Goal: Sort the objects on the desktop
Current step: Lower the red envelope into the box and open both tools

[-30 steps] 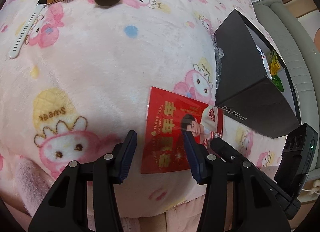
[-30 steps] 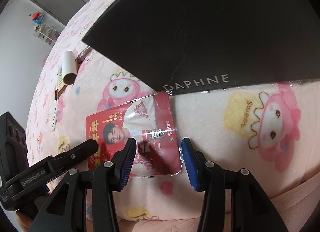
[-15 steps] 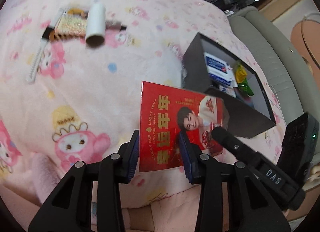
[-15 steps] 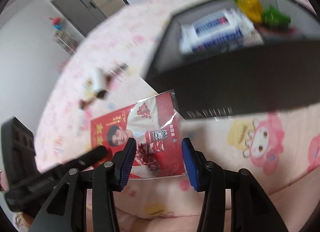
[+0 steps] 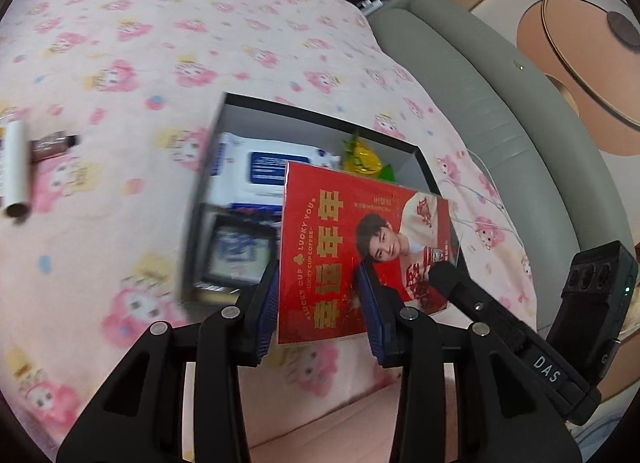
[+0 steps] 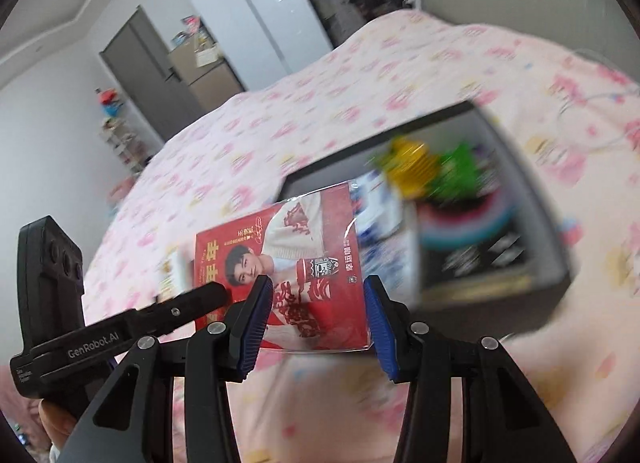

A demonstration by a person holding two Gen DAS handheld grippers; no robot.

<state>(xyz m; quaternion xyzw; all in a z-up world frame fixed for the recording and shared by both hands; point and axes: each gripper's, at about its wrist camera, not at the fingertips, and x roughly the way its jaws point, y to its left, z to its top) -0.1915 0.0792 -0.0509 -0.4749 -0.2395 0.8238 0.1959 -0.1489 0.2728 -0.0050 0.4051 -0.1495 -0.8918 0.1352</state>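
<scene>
Pink cartoon blanket [image 5: 120, 43] below me, and I've got both grippers on the red card [image 5: 340, 263]. Left gripper [image 5: 316, 303] pinches its near-left edge, jaws just closed down on it; right gripper [image 6: 316, 315] grasps the other end. Card's long axis runs across between my two hands, held flat in the air. Black box [image 5: 420, 155] sits straight ahead beneath its far edge. A second ago the card lay on the blanket beside the box; now it's lifted clear.
</scene>
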